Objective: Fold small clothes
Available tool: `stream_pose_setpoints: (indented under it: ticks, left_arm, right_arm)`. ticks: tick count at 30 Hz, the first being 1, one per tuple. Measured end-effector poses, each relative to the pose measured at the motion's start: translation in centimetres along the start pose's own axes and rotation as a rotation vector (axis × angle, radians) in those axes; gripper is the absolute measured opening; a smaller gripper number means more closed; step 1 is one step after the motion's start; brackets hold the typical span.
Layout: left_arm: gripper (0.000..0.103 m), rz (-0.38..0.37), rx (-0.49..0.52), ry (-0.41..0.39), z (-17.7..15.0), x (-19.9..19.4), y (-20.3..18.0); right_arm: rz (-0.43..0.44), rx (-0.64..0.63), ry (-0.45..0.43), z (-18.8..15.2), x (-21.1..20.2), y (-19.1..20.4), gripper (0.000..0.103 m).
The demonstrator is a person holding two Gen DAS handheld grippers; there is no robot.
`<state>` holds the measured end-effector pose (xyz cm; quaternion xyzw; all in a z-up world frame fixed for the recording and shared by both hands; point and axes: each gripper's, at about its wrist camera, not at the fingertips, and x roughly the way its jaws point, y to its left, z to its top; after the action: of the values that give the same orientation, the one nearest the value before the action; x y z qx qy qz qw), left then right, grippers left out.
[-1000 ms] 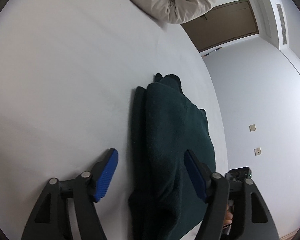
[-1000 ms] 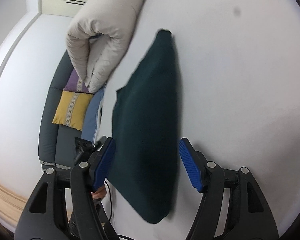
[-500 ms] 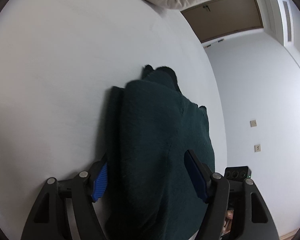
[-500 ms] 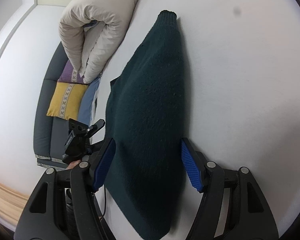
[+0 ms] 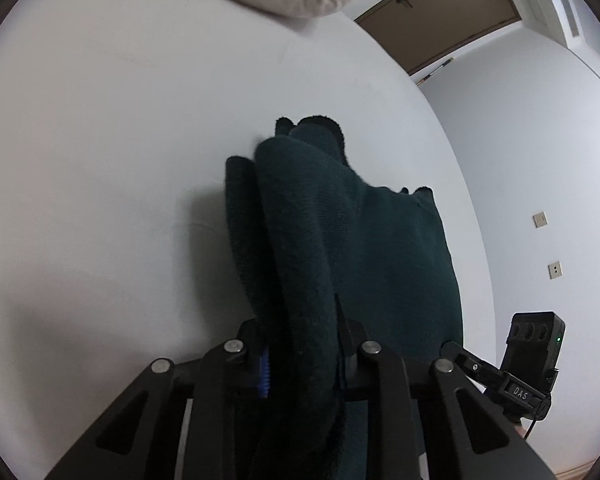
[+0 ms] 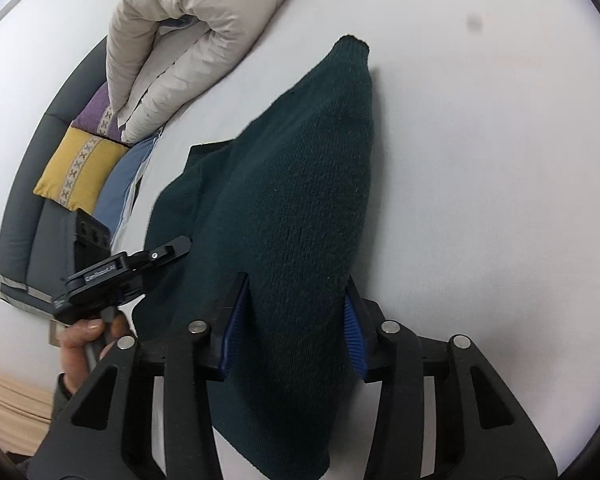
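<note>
A dark green knit sweater [image 5: 364, 240] lies folded lengthwise on a white bed sheet [image 5: 100, 160]. My left gripper [image 5: 300, 356] is shut on a bunched edge of the sweater, and its pads are mostly buried in the cloth. In the right wrist view the sweater [image 6: 300, 184] stretches away to a narrow far end. My right gripper [image 6: 296, 320] has its blue pads pressed against both sides of the sweater's near part, shut on it. The left gripper's body and the hand that holds it also show in the right wrist view [image 6: 112, 276].
A beige folded duvet [image 6: 196, 28] lies at the far end of the bed. A grey sofa [image 6: 28, 240] with a yellow cushion [image 6: 76, 168] and a purple one stands beside the bed. A brown door [image 5: 440, 12] and a wall with sockets are on the right.
Both grippers have moved forward onto the sweater and closed on it. The left jaws went from wide open to shut on the bunched edge, and the right jaws narrowed onto the near part.
</note>
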<state>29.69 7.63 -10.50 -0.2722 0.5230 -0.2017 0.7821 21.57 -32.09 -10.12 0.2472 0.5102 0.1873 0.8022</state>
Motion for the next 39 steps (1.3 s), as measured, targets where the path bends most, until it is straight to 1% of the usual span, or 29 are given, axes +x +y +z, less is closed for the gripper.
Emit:
stream_pose_setpoints:
  ticks: [3, 6, 8, 15, 21, 23, 26, 29, 32, 33, 35, 36, 39]
  left_arm:
    - [0.024, -0.004, 0.039, -0.017, -1.4, -2.0, -1.7]
    - [0.024, 0.008, 0.096, -0.025, -3.7, -3.9, -3.6]
    - [0.024, 0.015, 0.132, -0.031, -5.3, -4.9, -4.9]
    - [0.024, 0.013, 0.227, -0.034, -12.4, -8.1, -9.2]
    - [0.024, 0.003, 0.281, -0.024, -17.9, -9.8, -11.6]
    - [0.024, -0.004, 0.275, -0.009, -19.2, -9.8, -11.4]
    - [0.024, -0.009, 0.261, 0.015, -20.7, -9.3, -10.1]
    - [0.025, 0.004, 0.232, 0.051, -22.3, -7.6, -8.1]
    - [0.026, 0.065, 0.203, 0.062, -23.1, -5.9, -5.8]
    - [0.027, 0.052, 0.185, 0.066, -23.3, -5.7, -5.1]
    - [0.03, 0.016, 0.14, 0.07, -23.3, -5.4, -3.8]
    - [0.031, 0.003, 0.128, 0.07, -23.3, -5.3, -3.5]
    - [0.032, 0.022, 0.154, 0.065, -23.3, -5.2, -3.6]
  right_arm:
    - [-0.017, -0.042, -0.022, -0.6, -1.7, 1.7, 0.037]
    - [-0.02, -0.084, -0.046, -2.1, -4.2, 3.8, 0.037]
    - [-0.018, -0.104, -0.061, -3.7, -6.0, 5.0, 0.036]
    - [-0.029, -0.125, -0.124, -11.6, -12.8, 7.3, 0.036]
    - [-0.003, -0.121, -0.16, -18.6, -16.7, 7.8, 0.036]
    - [0.005, -0.11, -0.167, -20.7, -17.6, 7.3, 0.036]
    - [0.011, -0.063, -0.166, -23.3, -18.2, 5.4, 0.036]
    - [0.014, -0.013, -0.149, -25.2, -17.6, 3.3, 0.036]
    - [-0.006, 0.055, -0.112, -26.7, -15.8, 0.6, 0.036]
    - [0.003, 0.075, -0.114, -26.9, -15.6, -0.4, 0.036]
    - [0.096, 0.153, -0.132, -27.6, -15.1, -2.8, 0.036]
    - [0.125, 0.171, -0.139, -28.1, -15.1, -3.4, 0.038]
    - [0.117, 0.144, -0.149, -28.6, -14.7, -3.4, 0.04]
